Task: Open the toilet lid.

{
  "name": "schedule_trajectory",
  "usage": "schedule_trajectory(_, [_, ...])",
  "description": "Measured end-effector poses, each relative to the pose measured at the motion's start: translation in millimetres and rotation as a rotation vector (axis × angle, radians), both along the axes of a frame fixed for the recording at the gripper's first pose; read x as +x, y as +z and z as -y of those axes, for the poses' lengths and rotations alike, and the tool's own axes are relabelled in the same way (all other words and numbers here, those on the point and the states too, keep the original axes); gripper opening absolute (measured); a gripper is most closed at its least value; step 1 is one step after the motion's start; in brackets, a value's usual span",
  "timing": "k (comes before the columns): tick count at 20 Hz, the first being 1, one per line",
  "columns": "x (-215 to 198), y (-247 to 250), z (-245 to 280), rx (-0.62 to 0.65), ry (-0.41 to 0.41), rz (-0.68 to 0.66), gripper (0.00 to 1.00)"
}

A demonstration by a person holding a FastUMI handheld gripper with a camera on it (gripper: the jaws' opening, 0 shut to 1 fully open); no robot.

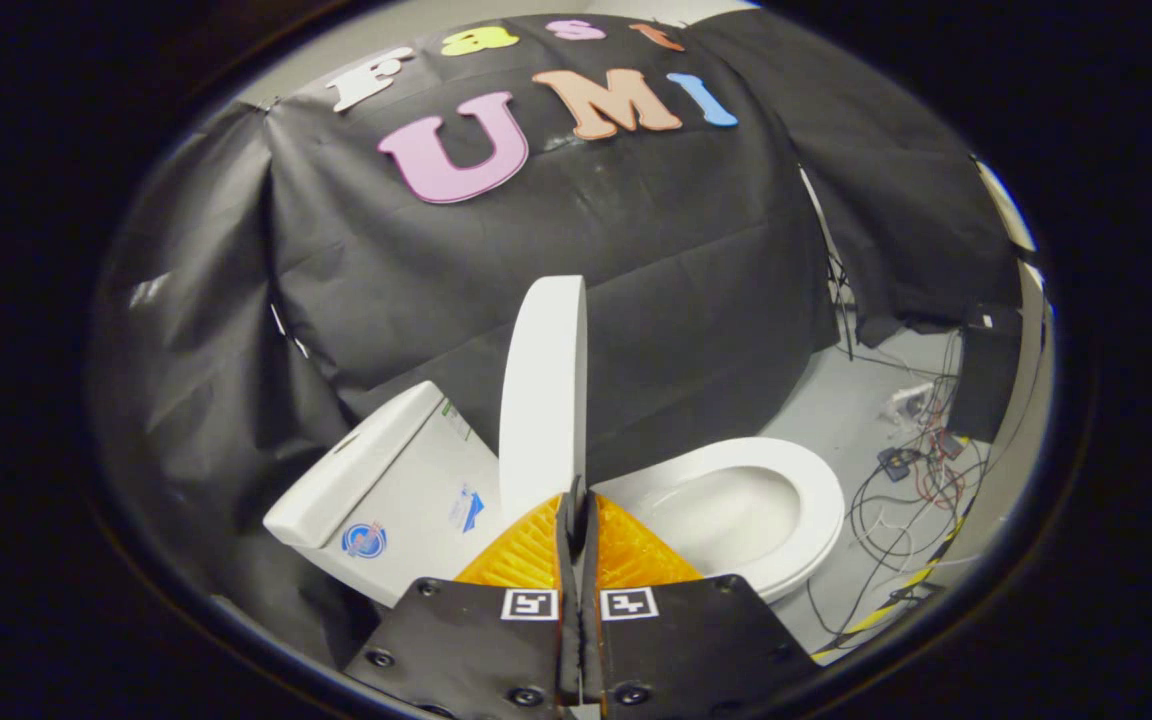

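Observation:
The white toilet lid (543, 400) stands raised and nearly upright, seen edge-on just ahead of my fingertips. Left of it sits the white tank (386, 480), which bears stickers. To its right lie the uncovered seat (821, 500) and the bowl (726, 515). My gripper (576, 497) is shut, its two fingers pressed together with no visible gap. Its tips are at the lid's lower edge; I cannot tell whether they touch it.
Black cloth walls stand close behind the toilet and to its left. On the grey floor to the right lie tangled cables (901, 500) and small devices, with a black box (986, 385) beyond them. A yellow-and-black tape strip (901, 595) runs along the floor.

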State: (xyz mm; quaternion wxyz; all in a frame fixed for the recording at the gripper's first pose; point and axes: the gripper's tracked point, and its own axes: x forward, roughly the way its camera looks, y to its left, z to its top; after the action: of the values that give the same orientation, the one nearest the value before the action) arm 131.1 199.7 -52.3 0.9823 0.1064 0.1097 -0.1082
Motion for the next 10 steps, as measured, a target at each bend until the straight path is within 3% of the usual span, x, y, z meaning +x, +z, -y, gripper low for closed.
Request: schedule_trajectory(10, [5,9,-16,-0.187,0.012,0.019,0.01])
